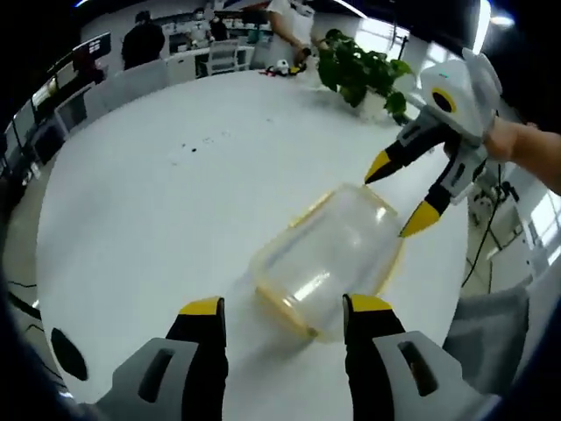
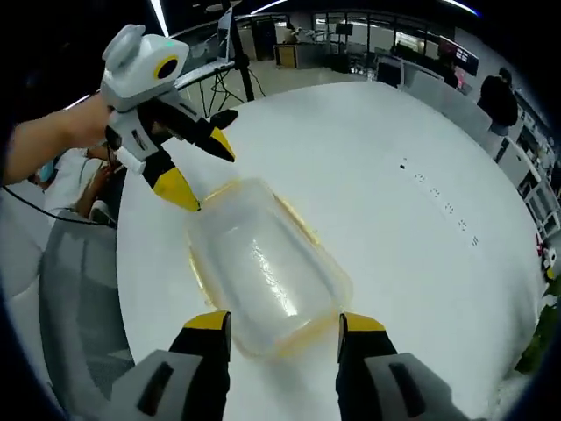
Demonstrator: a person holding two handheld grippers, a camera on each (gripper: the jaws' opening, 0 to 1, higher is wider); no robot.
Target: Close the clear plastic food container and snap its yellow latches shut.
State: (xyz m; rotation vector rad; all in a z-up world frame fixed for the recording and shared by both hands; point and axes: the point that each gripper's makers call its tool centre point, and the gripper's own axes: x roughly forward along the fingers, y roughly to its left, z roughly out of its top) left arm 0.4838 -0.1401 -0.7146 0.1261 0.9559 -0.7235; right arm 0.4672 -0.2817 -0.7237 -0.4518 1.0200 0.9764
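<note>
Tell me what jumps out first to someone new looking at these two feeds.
The clear plastic food container with yellow rim lies on the round white table, just ahead of the open left tongs. The right tongs, also open, point at it from the opposite end, yellow tips close to its rim. A leafy green potted plant stands at the table's far edge.

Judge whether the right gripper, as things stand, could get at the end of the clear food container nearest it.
Probably yes. The right gripper is open, its jaws straddling the near end of the container on the white table. Nothing lies between; the left gripper is at the far end.
</note>
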